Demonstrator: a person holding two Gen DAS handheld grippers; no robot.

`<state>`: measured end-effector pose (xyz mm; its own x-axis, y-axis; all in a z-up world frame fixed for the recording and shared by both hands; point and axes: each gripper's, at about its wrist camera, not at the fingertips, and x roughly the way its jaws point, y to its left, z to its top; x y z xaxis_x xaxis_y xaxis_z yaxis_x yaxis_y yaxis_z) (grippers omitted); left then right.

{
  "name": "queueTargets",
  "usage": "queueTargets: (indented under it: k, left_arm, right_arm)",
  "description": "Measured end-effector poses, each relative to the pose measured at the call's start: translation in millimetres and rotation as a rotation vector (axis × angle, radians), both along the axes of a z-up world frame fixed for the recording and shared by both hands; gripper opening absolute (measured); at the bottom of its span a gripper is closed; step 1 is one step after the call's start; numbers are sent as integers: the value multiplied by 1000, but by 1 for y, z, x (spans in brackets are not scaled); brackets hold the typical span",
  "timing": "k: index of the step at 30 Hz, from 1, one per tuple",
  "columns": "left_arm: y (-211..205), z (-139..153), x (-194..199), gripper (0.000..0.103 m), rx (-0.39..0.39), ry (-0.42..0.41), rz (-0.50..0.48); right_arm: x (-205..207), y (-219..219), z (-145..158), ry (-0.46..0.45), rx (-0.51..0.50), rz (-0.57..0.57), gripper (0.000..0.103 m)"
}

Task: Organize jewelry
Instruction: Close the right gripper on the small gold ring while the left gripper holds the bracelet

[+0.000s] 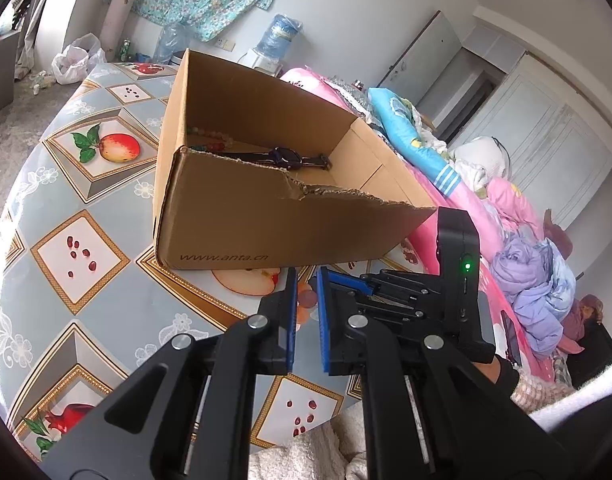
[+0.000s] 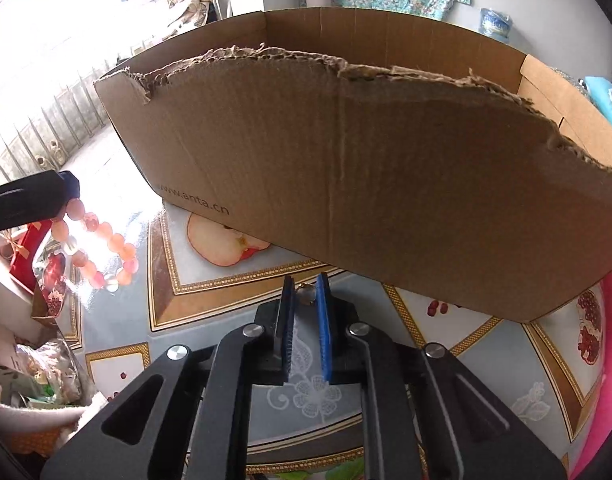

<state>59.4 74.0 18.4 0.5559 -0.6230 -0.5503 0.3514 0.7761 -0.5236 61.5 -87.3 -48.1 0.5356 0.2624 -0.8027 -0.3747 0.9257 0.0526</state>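
A torn cardboard box (image 1: 242, 208) marked www.anta.cn stands on the fruit-patterned table (image 1: 66, 184). Inside lie a black watch (image 1: 284, 157) and a bead string (image 1: 210, 140). My left gripper (image 1: 306, 292) is shut on an orange bead bracelet (image 1: 306, 304); in the right wrist view the bracelet (image 2: 102, 248) hangs from the left gripper's fingers (image 2: 46, 196) left of the box (image 2: 386, 184). My right gripper (image 2: 306, 292) is shut on a small ring (image 2: 306, 291) just in front of the box's near wall; it also shows in the left wrist view (image 1: 370, 284).
A bed with pink bedding (image 1: 486, 200) and piled clothes (image 1: 534, 292) runs along the table's right side. A red gift box (image 2: 26, 248) and bags (image 2: 38, 372) sit at the table's left in the right wrist view. A water dispenser (image 1: 274, 44) stands behind the box.
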Motion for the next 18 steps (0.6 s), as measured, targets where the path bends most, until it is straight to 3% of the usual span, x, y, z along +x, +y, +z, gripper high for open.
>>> queueTargets:
  k: [4,5,18]
  left_arm:
    - [0,1,-2,9,4,-5,4]
    - [0,2,-3,9,6,-8,7]
    - [-6,5,-11,8,35,-27,18]
  right_arm:
    - [2,-4,1,13,37,-15,10]
    - [0,-5,3,12,49,-14,1]
    - [-29,-24,13,20,97,-27,1]
